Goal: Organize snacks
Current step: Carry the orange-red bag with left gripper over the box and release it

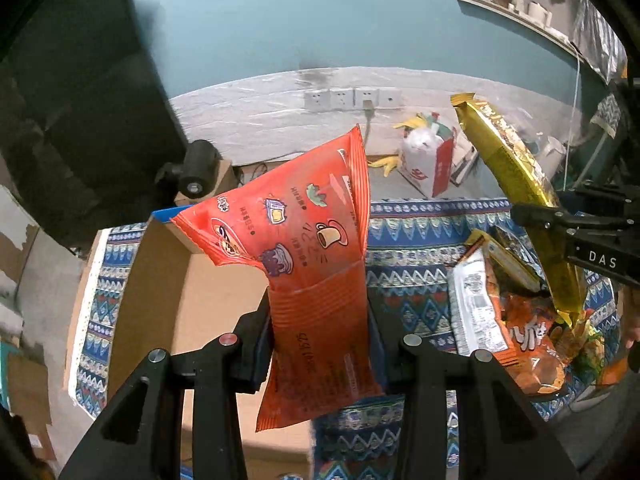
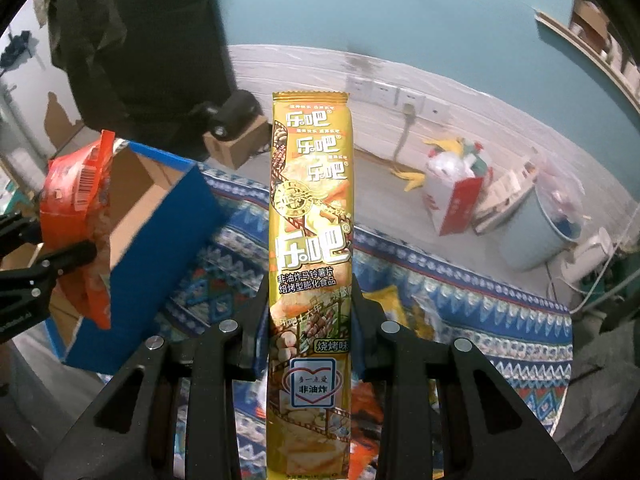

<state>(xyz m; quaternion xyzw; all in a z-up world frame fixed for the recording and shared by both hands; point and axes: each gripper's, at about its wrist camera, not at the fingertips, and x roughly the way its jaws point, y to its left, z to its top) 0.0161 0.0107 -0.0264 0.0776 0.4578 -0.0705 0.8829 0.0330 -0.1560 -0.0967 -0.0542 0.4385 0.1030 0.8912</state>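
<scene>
My left gripper (image 1: 319, 312) is shut on an orange-red snack bag (image 1: 304, 232) and holds it up over the open cardboard box (image 1: 168, 280). The same bag shows at the left of the right wrist view (image 2: 76, 196). My right gripper (image 2: 310, 300) is shut on a long yellow chip packet (image 2: 310, 208), held upright above the table. That packet also shows in the left wrist view (image 1: 516, 172), with the right gripper (image 1: 560, 220) on it. Several more snack bags (image 1: 516, 320) lie in a pile on the patterned cloth (image 1: 408, 248).
The box has blue outer walls (image 2: 160, 240) and stands on the left of the cloth-covered table. Behind the table are a red and white bag (image 2: 452, 196), a pale blue bin (image 2: 536, 236) and wall sockets (image 1: 352, 98). A dark camera (image 1: 196, 172) sits on a small box.
</scene>
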